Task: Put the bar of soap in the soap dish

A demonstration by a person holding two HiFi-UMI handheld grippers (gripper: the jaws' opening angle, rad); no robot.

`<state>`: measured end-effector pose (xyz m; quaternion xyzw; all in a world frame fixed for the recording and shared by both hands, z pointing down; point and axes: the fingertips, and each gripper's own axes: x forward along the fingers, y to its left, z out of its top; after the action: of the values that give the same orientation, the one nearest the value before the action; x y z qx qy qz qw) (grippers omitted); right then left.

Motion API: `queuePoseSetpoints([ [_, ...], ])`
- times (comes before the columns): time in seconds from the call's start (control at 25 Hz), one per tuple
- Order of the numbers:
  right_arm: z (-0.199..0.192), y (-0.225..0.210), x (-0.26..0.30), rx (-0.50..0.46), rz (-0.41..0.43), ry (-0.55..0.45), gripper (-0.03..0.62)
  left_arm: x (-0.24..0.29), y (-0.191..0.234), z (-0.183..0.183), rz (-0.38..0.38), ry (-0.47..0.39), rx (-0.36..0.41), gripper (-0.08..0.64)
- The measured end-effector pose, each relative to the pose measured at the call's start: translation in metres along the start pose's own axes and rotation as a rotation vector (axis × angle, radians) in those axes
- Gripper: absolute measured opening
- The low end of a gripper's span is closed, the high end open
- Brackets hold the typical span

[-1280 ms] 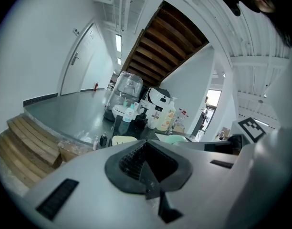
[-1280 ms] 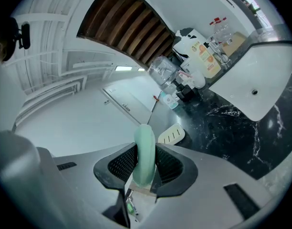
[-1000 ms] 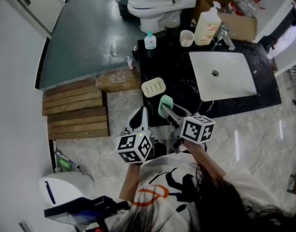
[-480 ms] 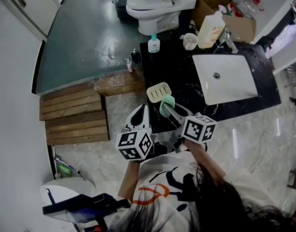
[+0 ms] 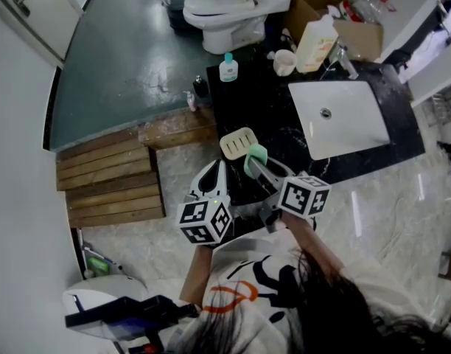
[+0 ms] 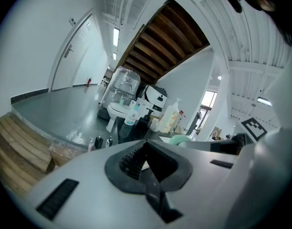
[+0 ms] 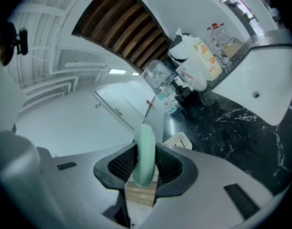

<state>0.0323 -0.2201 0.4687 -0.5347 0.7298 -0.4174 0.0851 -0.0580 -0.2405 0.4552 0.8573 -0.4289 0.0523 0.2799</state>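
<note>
A cream slotted soap dish (image 5: 238,143) lies near the front left corner of the black countertop (image 5: 266,105). My right gripper (image 5: 259,167) is shut on the pale green bar of soap (image 5: 255,160), held on edge just at the dish's near right corner; touching or above, I cannot tell. In the right gripper view the soap (image 7: 146,151) stands between the pads of the gripper (image 7: 145,162), with the dish (image 7: 178,140) just beyond. My left gripper (image 5: 213,177) hangs off the counter's front left, shut and empty (image 6: 145,162).
A white sink (image 5: 340,116) with a faucet (image 5: 342,59) fills the counter's right. At the back stand a small bottle (image 5: 228,68), a cup (image 5: 284,61) and a large jug (image 5: 316,41). Wooden steps (image 5: 111,175) lie left; a toilet (image 5: 225,9) stands behind.
The gap between the held soap and the dish has closed; the soap now sits at the dish's near right corner. The left gripper has kept its place.
</note>
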Motion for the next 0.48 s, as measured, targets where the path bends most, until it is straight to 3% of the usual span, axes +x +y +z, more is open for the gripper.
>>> queuePoseSetpoints([
  [0.48, 0.014, -0.008, 0.01, -0.022, 0.03, 0.06, 0.121, 0.007, 0.004, 0.0, 0.071, -0.018, -0.051, 0.002],
])
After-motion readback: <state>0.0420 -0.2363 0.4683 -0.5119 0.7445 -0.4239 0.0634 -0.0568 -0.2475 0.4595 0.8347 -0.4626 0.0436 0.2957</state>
